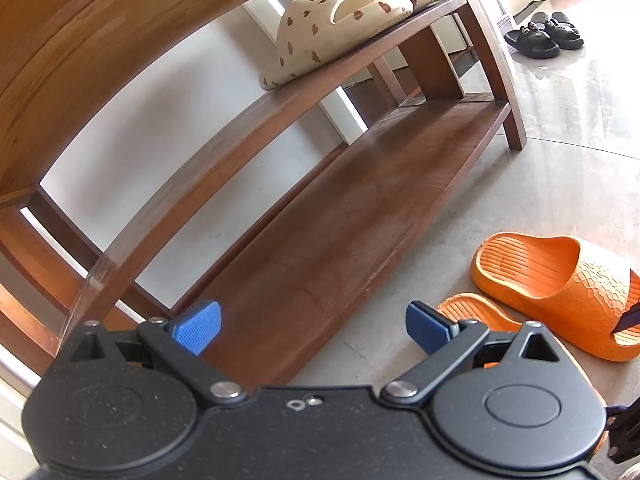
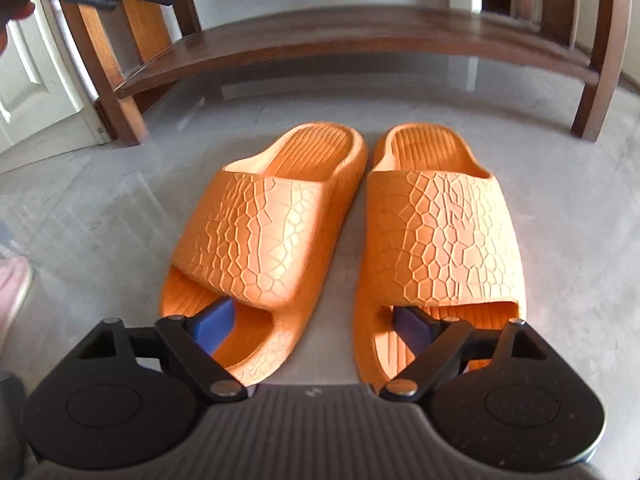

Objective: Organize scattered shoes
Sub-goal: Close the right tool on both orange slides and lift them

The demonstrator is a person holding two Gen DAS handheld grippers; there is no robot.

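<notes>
Meanwhile, cream slippers (image 1: 344,28) on the shoe rack (image 1: 320,216) shelf — both hand-held grippers (image 1: 313,326) (image 2: 314,324) spread apart, orange slides (image 2: 272,232) unclamped

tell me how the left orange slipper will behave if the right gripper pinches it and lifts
The left orange slipper looks like thick moulded foam, so probably light and springy. Its cracked-pattern strap should grip well. Pinched at one wall by the right gripper, it may tilt.

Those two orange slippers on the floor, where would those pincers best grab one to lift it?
Probably the inner side wall of the left orange slipper, beside the strap, coming from its open toe end. The right gripper is open there, one blue finger already inside under the strap.
</notes>
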